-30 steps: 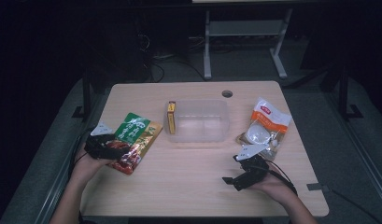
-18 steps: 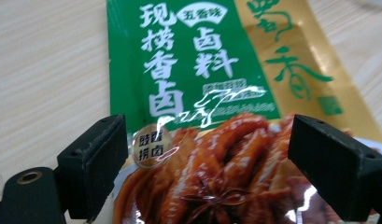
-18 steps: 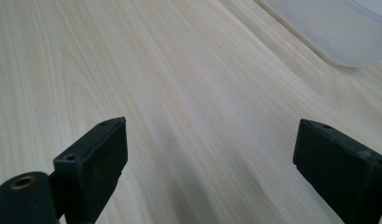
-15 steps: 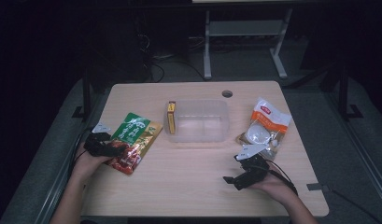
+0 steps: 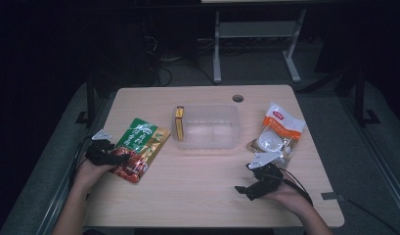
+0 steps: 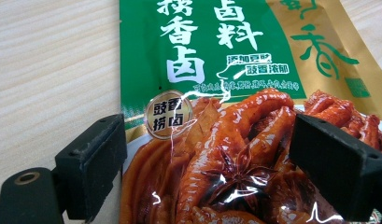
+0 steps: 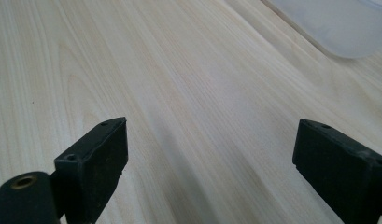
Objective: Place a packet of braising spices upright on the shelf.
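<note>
With its jaws spread wide around the green sauce packet (image 6: 235,116), holding nothing, the left gripper (image 5: 105,153) is best closed squarely on 1 edge.

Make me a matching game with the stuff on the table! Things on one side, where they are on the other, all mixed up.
Things:
1. green and red food packet
2. clear plastic tub
3. white snack bag
4. yellow box

Places:
A. middle of the table
B. standing against the tub's left side
C. right part of the table, just beyond the right gripper
D. left part of the table, between the open jaws of the left gripper

Pairs: 1-D, 2-A, 3-C, 4-B
</note>
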`<state>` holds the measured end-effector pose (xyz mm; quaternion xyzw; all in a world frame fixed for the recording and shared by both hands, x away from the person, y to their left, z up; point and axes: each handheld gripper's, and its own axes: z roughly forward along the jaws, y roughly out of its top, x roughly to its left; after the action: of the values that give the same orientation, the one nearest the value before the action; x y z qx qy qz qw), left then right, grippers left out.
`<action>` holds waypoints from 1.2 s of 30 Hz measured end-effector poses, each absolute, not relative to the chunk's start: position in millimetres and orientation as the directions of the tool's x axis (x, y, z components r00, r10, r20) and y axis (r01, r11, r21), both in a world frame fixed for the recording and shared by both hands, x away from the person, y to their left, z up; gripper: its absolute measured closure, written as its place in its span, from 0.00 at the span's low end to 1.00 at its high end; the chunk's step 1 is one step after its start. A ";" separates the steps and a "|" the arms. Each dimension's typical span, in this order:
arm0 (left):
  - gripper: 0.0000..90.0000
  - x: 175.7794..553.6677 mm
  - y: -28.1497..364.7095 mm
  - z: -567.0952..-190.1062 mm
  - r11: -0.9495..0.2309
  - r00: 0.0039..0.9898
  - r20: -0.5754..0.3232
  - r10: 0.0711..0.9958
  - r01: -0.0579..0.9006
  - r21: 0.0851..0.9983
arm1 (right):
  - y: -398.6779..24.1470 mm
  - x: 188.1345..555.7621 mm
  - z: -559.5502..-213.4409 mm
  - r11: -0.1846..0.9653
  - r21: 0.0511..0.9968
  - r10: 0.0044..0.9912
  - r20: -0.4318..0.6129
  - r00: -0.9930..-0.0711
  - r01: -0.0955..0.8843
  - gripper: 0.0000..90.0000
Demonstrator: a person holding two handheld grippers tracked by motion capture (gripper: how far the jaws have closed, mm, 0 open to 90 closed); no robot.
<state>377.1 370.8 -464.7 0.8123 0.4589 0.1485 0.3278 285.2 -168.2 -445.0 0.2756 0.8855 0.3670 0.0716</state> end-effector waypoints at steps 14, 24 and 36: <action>0.15 375.6 373.0 -467.2 -0.345 0.526 -0.070 0.848 0.646 0.681 | -165.8 283.6 -446.0 0.592 0.678 0.526 0.084 -0.846 0.435 0.11; 0.41 373.7 372.6 -463.0 -0.362 0.522 -0.042 0.852 0.645 0.672 | -165.3 283.7 -446.2 0.597 0.677 0.516 0.085 -0.852 0.429 0.11; 0.89 371.7 359.1 -458.4 -0.437 0.557 0.028 0.830 0.619 0.653 | -164.3 283.2 -445.3 0.593 0.677 0.514 0.097 -0.852 0.435 0.11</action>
<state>371.7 359.1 -458.4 0.8294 0.4367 0.1752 0.3012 283.2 -164.3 -445.3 0.2666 0.8908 0.3640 0.0544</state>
